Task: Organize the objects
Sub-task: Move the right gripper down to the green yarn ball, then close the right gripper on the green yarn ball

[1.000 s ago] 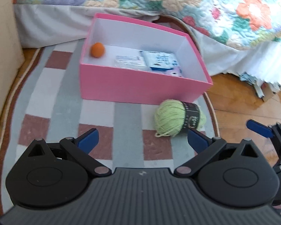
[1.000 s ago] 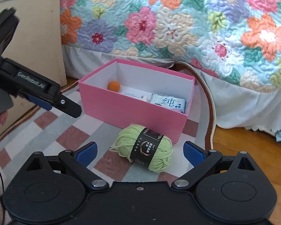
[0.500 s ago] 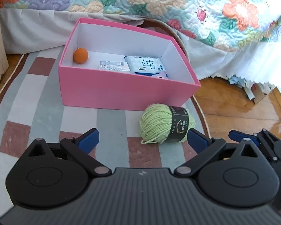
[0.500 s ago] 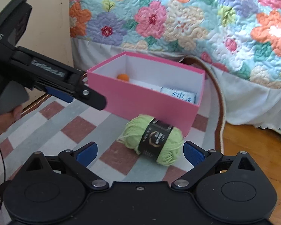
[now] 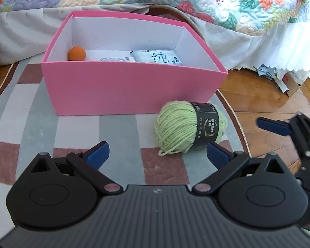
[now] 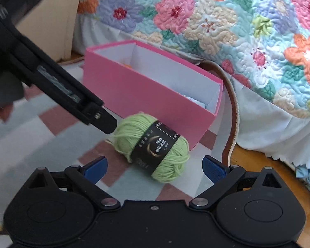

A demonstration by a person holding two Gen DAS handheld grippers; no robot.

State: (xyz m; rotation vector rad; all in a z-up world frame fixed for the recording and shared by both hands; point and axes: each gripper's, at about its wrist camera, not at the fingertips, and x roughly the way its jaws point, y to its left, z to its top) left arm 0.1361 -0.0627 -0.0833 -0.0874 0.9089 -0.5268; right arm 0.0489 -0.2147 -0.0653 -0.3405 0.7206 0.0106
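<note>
- Two grippers are over a striped rug [image 5: 117, 128]; the left gripper [image 5: 157, 155] has its blue fingers spread wide and holds nothing; the right gripper [image 6: 155, 167] is also wide open and empty.
- One ball of green yarn [image 6: 155, 146] with a black label lies on the rug, just beside the front wall of the pink box [image 5: 130, 91], near its right corner; I cannot tell if it touches the box.
- The yarn is just ahead of the right gripper, between the lines of its fingers.
- Inside the box there are an orange ball [image 5: 76, 53] in the left corner and a white packet [image 5: 158, 57] with blue print; a flat white pack [image 5: 116, 59] lies between them.
- Behind the box hangs a flowered quilt [image 6: 217, 14].
</note>
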